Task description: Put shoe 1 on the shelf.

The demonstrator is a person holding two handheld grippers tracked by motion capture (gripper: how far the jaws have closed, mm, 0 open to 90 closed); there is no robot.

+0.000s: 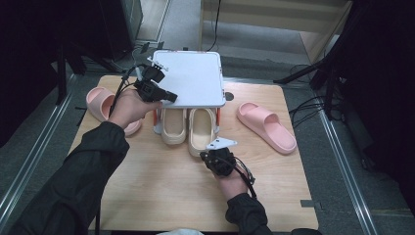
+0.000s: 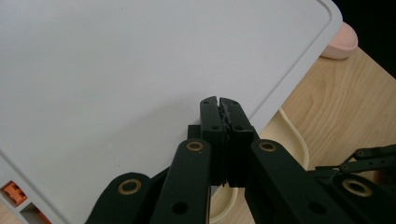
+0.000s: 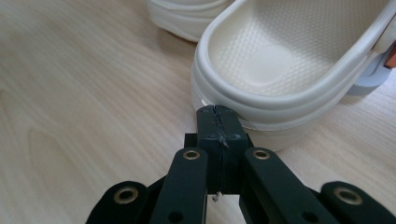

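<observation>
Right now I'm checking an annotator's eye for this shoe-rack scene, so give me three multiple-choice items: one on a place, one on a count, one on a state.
1. Where do the cream slippers sit?
A. under the white shelf
B. on top of it
C. on the floor

2. How many pink slippers lie on the table?
A. one
B. two
C. four

3. The right tool is:
A. wide open
B. clamped on a slipper
C. shut, empty

Key: 1 A, their heels stick out beneath the shelf. 2 B, one pink slipper on each side of the rack. 3 C, its jaws meet with nothing between, at the cream heel.
</observation>
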